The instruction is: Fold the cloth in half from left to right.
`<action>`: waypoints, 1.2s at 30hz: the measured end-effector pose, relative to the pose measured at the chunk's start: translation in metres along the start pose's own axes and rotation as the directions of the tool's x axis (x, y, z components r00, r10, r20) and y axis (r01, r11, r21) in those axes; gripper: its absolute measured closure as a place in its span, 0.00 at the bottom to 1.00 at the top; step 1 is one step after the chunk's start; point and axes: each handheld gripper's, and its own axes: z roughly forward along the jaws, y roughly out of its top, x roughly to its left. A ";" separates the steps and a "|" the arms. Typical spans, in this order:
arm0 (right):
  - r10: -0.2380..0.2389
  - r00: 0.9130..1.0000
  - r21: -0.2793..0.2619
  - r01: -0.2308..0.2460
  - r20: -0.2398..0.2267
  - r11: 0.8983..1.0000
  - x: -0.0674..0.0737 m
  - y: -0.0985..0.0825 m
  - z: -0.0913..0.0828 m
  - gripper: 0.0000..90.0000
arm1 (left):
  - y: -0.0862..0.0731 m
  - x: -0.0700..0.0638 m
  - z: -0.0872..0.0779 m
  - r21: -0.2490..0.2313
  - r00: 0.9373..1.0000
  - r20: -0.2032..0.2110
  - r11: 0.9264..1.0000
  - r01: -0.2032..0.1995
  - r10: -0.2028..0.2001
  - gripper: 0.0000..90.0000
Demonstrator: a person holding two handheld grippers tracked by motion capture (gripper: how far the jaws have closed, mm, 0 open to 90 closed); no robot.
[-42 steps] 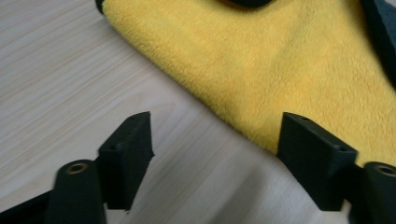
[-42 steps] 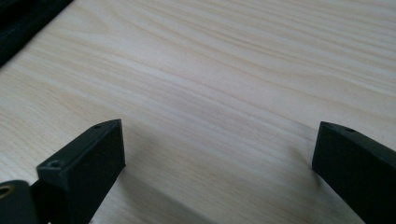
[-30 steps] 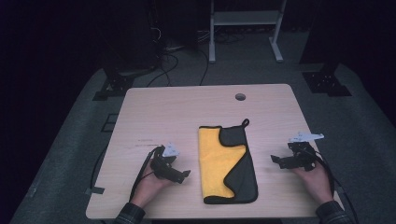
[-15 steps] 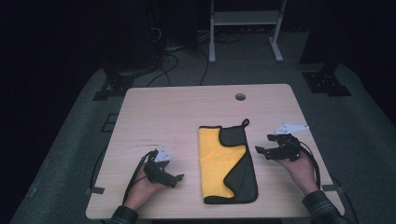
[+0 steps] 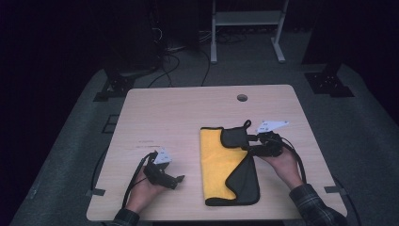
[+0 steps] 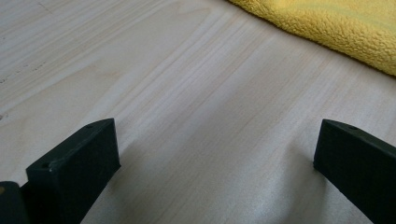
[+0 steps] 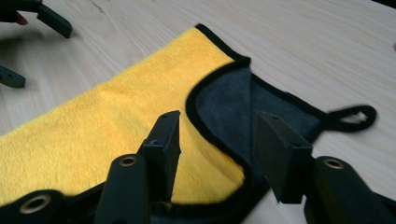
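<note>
High view: folded cloth [image 5: 229, 165] flat on wooden table [image 5: 179, 117], right of centre, yellow face up, dark grey flaps w/ black trim turned over along its right side, hang loop at far edge. Right gripper [image 5: 254, 143] over cloth's upper right part, at the grey flap's edge. Left gripper [image 5: 178, 181] near front edge of table, left of cloth, apart from it. Round cable hole [image 5: 242, 98] in far part of tabletop. White frame legs and cables on dark floor beyond table. Strips of tape at table's front corners.

Right gripper view: adds detail the high view lacks. Black-trimmed curved edge of grey flap [image 7: 224, 109] runs up between the two jaws; jaws part-way closed, just been closing, pads not seen pressing on fabric. Loop [image 7: 351, 117] lies on bare wood at right. Other gripper's jaw tips at top left, far off.

Left gripper view: jaws spread wide, bare wood grain between them, nothing gripped. Yellow fleece corner [image 6: 327, 28] at top right, pile texture plain here.

Writing: faint marks on tabletop left of cloth in high view, too small to read. No brand or label legible.
</note>
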 end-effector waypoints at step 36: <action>-0.035 0.999 0.083 0.036 -0.012 0.996 -0.001 0.024 0.073 0.90 | 0.001 0.003 0.001 0.001 1.000 0.003 1.000 -0.003 0.003 0.00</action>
